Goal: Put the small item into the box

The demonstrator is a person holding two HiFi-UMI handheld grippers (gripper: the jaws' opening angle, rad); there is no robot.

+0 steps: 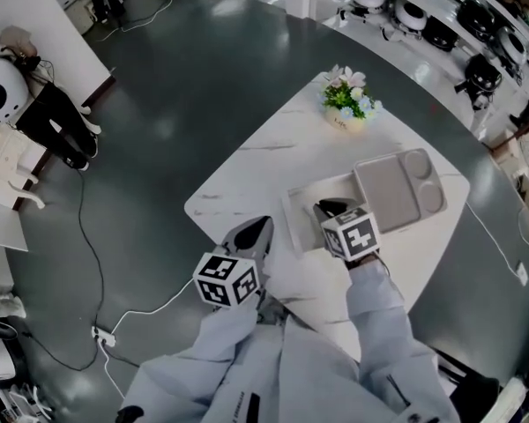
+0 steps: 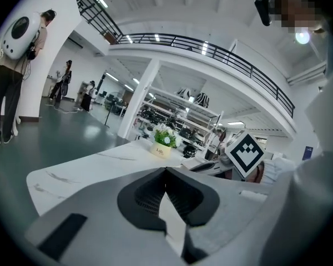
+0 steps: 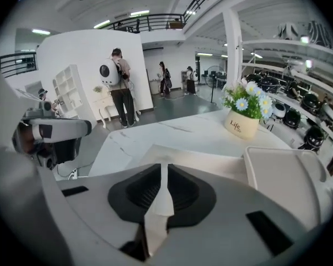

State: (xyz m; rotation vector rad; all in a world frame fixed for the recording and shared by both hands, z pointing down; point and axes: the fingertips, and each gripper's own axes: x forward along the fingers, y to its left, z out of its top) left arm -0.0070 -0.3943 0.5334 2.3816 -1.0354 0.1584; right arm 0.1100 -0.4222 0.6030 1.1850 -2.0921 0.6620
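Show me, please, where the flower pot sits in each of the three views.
Head view: flower pot upper centre-right, at the far end of the table.
Left gripper view: flower pot just above the centre, on the far edge of the table.
Right gripper view: flower pot at the upper right.
Shared landmark: the white marbled table, seen in all three.

Flower pot [image 3: 242, 127]: "Life" on front, small line under it illegible. No other legible txt.
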